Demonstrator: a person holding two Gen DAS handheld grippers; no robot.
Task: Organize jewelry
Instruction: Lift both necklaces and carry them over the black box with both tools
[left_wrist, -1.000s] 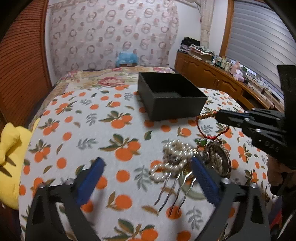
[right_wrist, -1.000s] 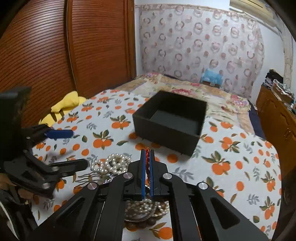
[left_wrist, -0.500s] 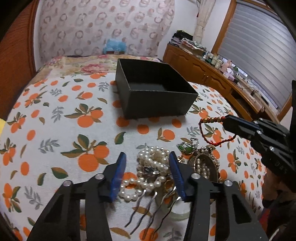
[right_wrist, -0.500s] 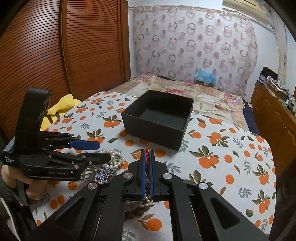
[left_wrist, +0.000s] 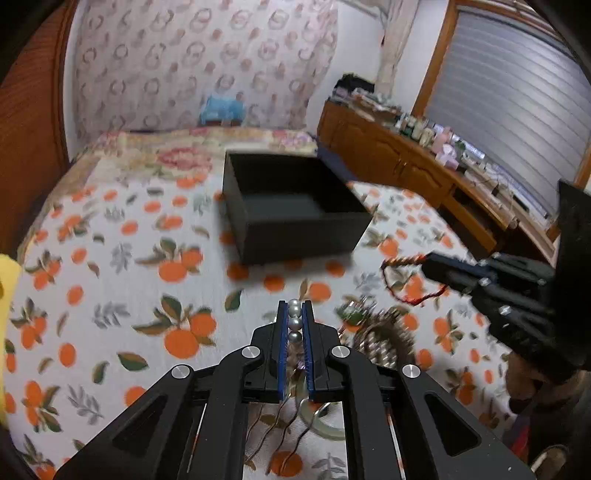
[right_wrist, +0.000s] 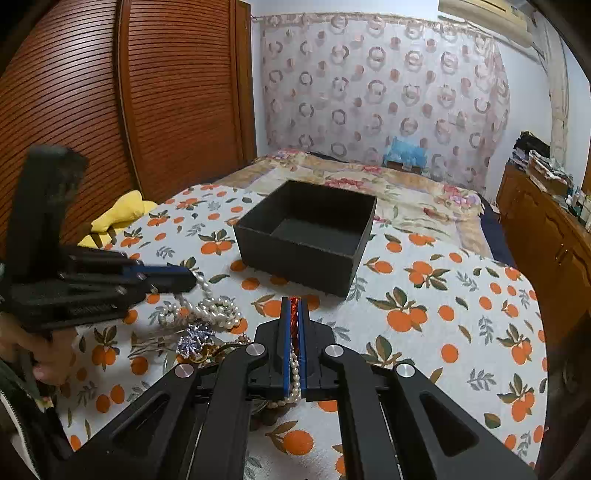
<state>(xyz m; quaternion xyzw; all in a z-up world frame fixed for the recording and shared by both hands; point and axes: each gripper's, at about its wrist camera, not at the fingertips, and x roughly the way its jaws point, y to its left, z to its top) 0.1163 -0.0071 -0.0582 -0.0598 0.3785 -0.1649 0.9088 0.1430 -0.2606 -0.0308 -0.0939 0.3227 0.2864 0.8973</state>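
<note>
A black open box (left_wrist: 291, 206) (right_wrist: 306, 236) stands on the orange-print cloth, beyond both grippers. My left gripper (left_wrist: 294, 314) (right_wrist: 188, 280) has its jaws closing onto a string of pearls (left_wrist: 294, 325). The blue pads press on the beads, and the string (right_wrist: 205, 291) trails down to the jewelry pile (right_wrist: 207, 325) (left_wrist: 380, 339). My right gripper (right_wrist: 294, 310) (left_wrist: 428, 264) is shut on a red beaded bracelet (left_wrist: 402, 284) that hangs just above the pile, short of the box.
Comb tines and a pale green bangle (left_wrist: 321, 421) lie under the left gripper. A yellow cloth (right_wrist: 122, 214) sits at the bed's left edge by the wooden sliding door (right_wrist: 166, 110). A cluttered wooden cabinet (left_wrist: 406, 166) runs along the right. A person's hand (right_wrist: 48, 362) grips the left tool.
The left gripper's jaws went from wide open to shut on the pearls and lifted them slightly toward the box. The right gripper held still with the bracelet.
</note>
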